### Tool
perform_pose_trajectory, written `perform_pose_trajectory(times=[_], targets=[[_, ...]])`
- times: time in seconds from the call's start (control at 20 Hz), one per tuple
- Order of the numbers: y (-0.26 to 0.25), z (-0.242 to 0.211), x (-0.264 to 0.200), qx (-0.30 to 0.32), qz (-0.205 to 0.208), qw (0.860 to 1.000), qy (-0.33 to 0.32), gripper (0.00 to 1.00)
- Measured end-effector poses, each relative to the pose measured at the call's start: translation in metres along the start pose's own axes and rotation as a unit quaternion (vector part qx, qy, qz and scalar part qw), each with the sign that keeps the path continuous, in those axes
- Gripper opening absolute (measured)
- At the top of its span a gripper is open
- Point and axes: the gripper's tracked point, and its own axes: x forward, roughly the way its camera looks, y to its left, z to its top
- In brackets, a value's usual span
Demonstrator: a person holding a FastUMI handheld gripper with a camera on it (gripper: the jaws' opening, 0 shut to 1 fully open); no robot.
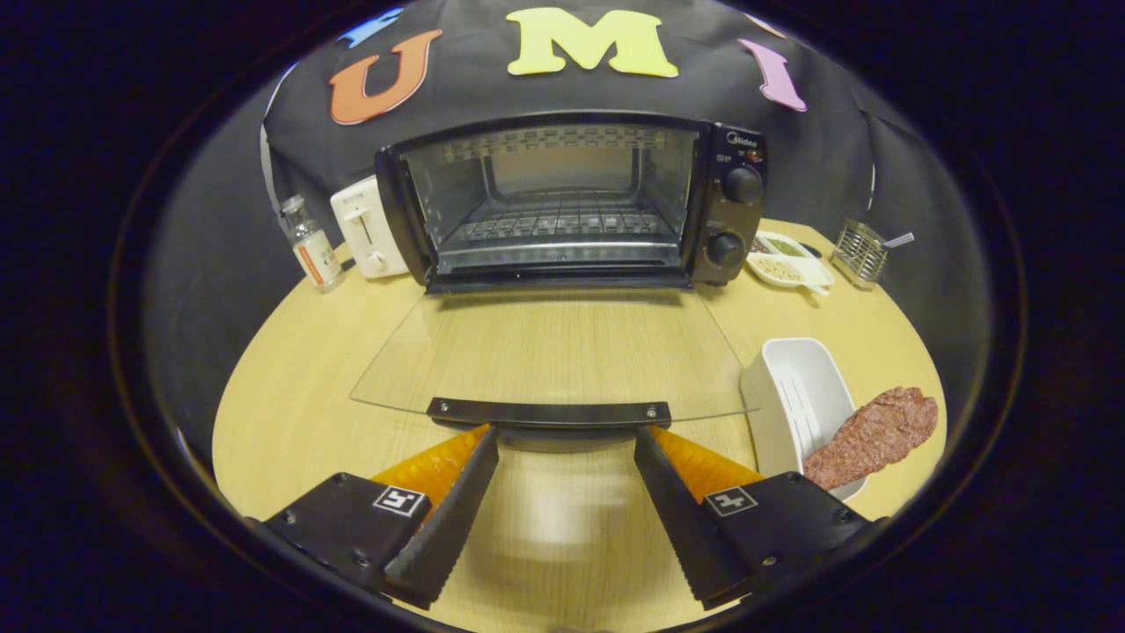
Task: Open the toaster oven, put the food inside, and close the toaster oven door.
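Step one was done: the toaster oven stood with its glass door dropped flat, my tongs spread empty just behind its handle, while the meat lay over the white tray, uncollected.

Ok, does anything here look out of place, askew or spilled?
One thing: the meat overhangs the rim of the white tray rather than lying inside it. Nothing spilled. The toaster oven has its glass door folded flat; the hand-held gripper is open just behind the door handle.
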Motion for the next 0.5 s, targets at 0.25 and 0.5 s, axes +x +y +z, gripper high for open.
perform_pose_trajectory(times=[0.25,0.5], targets=[[0.000,-0.003,0.004,-0.006,0.000,1.000,0.004,1.00],[0.000,0.005,-0.008,-0.013,0.032,0.999,0.000,1.00]])
